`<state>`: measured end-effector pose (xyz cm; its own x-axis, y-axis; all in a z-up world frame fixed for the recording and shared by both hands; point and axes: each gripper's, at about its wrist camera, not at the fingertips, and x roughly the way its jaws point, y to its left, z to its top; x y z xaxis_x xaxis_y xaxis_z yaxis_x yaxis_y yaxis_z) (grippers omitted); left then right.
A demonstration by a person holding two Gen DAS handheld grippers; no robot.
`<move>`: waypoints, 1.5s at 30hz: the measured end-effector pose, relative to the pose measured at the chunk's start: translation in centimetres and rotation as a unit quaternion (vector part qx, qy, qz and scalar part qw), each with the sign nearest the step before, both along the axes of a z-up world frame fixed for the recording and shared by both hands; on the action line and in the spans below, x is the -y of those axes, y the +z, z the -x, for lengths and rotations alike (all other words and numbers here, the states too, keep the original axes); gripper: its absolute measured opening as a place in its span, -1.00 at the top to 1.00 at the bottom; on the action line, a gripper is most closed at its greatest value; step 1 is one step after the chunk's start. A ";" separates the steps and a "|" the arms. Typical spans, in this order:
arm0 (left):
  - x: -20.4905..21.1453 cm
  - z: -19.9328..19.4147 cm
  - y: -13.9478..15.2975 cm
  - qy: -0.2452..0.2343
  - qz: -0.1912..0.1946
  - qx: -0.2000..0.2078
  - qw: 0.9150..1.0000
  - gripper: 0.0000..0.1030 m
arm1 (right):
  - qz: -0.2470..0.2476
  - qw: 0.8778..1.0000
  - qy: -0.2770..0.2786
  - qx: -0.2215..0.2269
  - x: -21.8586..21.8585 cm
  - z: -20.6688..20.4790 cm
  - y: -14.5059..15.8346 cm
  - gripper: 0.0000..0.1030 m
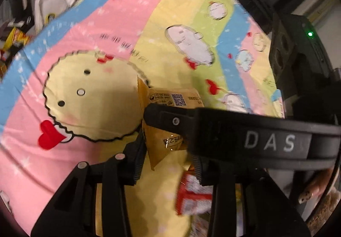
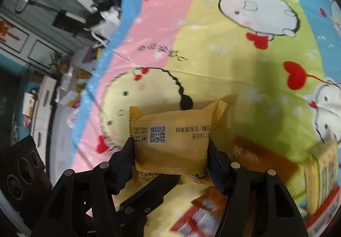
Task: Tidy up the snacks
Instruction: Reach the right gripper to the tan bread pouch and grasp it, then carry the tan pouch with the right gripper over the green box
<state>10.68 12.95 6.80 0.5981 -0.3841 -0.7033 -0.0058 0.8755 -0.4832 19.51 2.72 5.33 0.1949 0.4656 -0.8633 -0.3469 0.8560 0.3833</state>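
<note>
A tan snack packet (image 1: 170, 96) (image 2: 170, 126) with a QR code is held up over the cartoon-print cloth (image 1: 96, 24) (image 2: 213, 66). In the right wrist view my right gripper (image 2: 170, 145) is shut on it, one pad pressing on each side. A finger (image 2: 153, 190) of the left gripper crosses just beneath the packet. In the left wrist view my left gripper (image 1: 168, 151) is shut on the packet's lower part. A finger (image 1: 166, 118) of the right gripper, marked DAS, lies across the packet and hides part of it.
A red-and-white packet (image 1: 191, 194) (image 2: 198, 220) lies below the grippers. A brown wrapper (image 2: 255, 158) and a yellow-and-red pack (image 2: 324, 173) lie at the right. A fingertip (image 1: 311, 192) shows at lower right. Beyond the cloth's left edge stand boxes and bags (image 2: 70, 79).
</note>
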 end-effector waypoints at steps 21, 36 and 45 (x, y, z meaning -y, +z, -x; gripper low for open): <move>19.3 11.8 9.6 -0.177 -0.033 0.083 0.980 0.26 | -0.005 0.981 -0.151 0.120 19.0 17.4 10.6 -0.26; 32.8 13.7 8.9 -0.297 -0.054 0.069 0.951 0.24 | -0.032 0.950 -0.288 0.117 33.3 23.0 8.1 -0.27; 38.2 12.2 6.6 -0.353 -0.060 0.046 0.933 0.24 | -0.042 0.929 -0.351 0.107 38.4 23.4 5.4 -0.26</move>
